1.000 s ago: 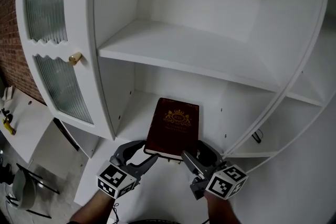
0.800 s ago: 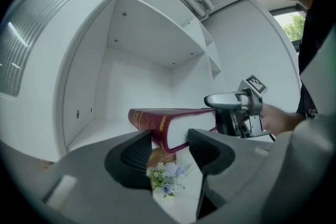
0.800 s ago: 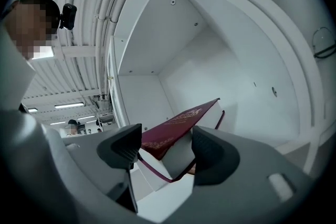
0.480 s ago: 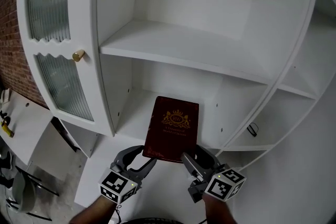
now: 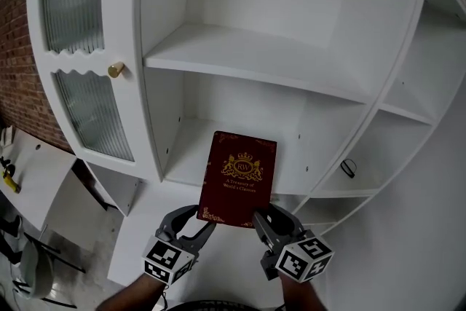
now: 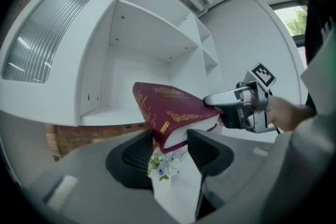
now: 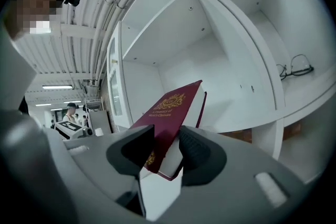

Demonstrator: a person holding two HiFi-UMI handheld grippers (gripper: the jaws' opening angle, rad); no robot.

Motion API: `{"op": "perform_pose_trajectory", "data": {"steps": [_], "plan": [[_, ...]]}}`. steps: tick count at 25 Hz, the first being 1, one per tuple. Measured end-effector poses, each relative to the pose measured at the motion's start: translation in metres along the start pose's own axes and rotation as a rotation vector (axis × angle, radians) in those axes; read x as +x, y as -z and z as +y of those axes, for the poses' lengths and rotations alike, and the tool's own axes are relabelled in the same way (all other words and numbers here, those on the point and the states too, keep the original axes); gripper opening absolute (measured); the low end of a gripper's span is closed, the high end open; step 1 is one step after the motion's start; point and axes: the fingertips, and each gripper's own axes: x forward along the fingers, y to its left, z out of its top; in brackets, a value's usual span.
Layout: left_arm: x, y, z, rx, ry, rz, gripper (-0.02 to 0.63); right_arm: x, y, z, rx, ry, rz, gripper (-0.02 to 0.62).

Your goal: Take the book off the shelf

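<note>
One book (image 5: 239,178): right tool (image 5: 271,219) just closed onto it; left tool (image 5: 191,219) seemingly clamped on too.

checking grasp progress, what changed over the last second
The right gripper's jaws have just been closing and now clamp the red book's lower corner. The book has come slightly out of the lower shelf, toward the person. The left gripper holds the other corner as before; the glasses have not moved.
</note>
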Motion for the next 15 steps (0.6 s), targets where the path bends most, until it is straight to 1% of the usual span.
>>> {"op": "perform_pose_trajectory", "data": {"steps": [3, 8, 15], "plan": [[-0.006, -0.001, -0.001, -0.011, 0.014, 0.008, 0.215, -0.003, 0.0, 0.007, -0.011, 0.009, -0.004, 0.158], [-0.022, -0.005, 0.0, 0.011, 0.006, 0.001, 0.215, -0.01, -0.004, 0.027, -0.049, 0.017, -0.039, 0.158], [-0.05, -0.02, -0.009, 0.046, 0.044, -0.033, 0.215, -0.03, -0.011, 0.056, -0.068, 0.014, -0.101, 0.16]]}}
